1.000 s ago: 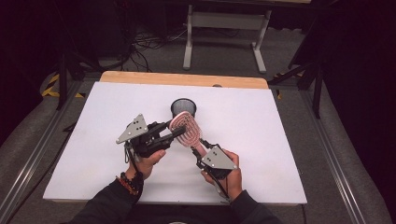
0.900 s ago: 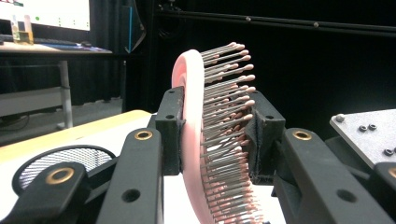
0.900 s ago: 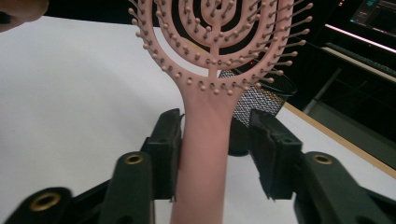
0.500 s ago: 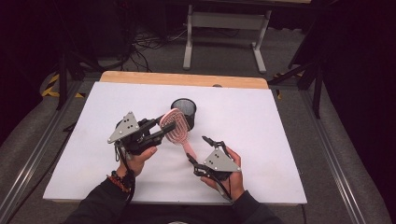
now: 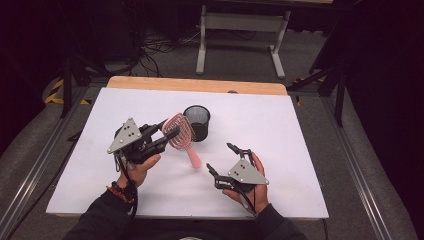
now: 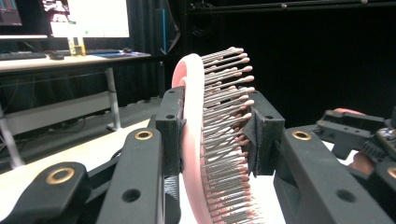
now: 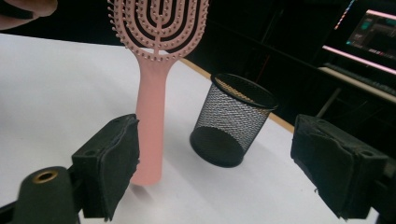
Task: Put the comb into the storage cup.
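L hand-held gripper (image 5: 169,135) pinches the head of a pink plastic hairbrush (image 5: 181,137): one black pad on the smooth curved back, the other pressing into the bristles. Brush head is oval w/ open looped slots; bristles thin, stiff, ball-tipped, in dense rows. Handle is flat, matte, rounded at the end, and slants down toward the bench (image 5: 300,150), tip just above or barely on it – can't tell which. Bench top is white, smooth, w/ a wood edge strip at the far side.

R hand-held gripper (image 5: 220,157) has just been opening; jaws spread wide, nothing between them, padded black faces look soft and slightly rough. It sits near the handle end, not touching.

Black wire-mesh cup (image 5: 197,122), round, upright, open-topped, stands just behind the brush head.
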Demonstrator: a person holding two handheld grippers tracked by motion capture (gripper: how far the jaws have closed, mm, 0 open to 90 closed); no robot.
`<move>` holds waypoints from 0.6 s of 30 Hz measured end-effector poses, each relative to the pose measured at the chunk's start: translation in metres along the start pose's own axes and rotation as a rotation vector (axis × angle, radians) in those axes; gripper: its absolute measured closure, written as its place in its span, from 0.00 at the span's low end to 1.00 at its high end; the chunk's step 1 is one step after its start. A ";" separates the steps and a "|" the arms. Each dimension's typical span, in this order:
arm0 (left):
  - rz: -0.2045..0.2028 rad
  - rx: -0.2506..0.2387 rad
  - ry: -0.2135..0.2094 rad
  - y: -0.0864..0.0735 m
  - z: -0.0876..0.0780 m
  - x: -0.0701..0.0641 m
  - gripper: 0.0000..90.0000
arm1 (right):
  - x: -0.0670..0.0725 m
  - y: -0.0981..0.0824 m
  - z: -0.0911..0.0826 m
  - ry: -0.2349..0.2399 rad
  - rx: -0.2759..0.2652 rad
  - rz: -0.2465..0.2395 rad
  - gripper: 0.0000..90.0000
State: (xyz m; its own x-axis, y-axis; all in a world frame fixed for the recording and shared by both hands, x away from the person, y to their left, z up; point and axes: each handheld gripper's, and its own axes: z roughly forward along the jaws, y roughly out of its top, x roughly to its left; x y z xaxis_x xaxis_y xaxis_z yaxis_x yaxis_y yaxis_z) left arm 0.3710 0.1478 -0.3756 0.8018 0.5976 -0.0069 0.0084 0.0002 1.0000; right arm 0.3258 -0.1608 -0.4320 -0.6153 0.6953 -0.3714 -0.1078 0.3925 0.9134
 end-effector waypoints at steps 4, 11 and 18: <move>0.002 -0.007 0.024 0.002 -0.005 0.005 0.72 | -0.003 -0.003 -0.002 -0.005 0.008 0.001 0.16; 0.009 -0.015 0.050 0.005 -0.012 0.009 0.72 | -0.007 -0.006 -0.007 -0.024 0.008 0.003 0.15; 0.030 -0.019 0.071 0.008 -0.017 0.013 0.72 | -0.014 -0.011 -0.014 -0.041 0.013 0.016 0.14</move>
State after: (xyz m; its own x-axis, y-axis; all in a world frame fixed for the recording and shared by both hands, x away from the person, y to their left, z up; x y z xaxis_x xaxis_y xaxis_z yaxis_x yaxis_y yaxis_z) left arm 0.3712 0.1688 -0.3673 0.7571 0.6529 0.0230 -0.0271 -0.0038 0.9996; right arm 0.3245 -0.1833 -0.4346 -0.5840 0.7256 -0.3640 -0.0885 0.3888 0.9171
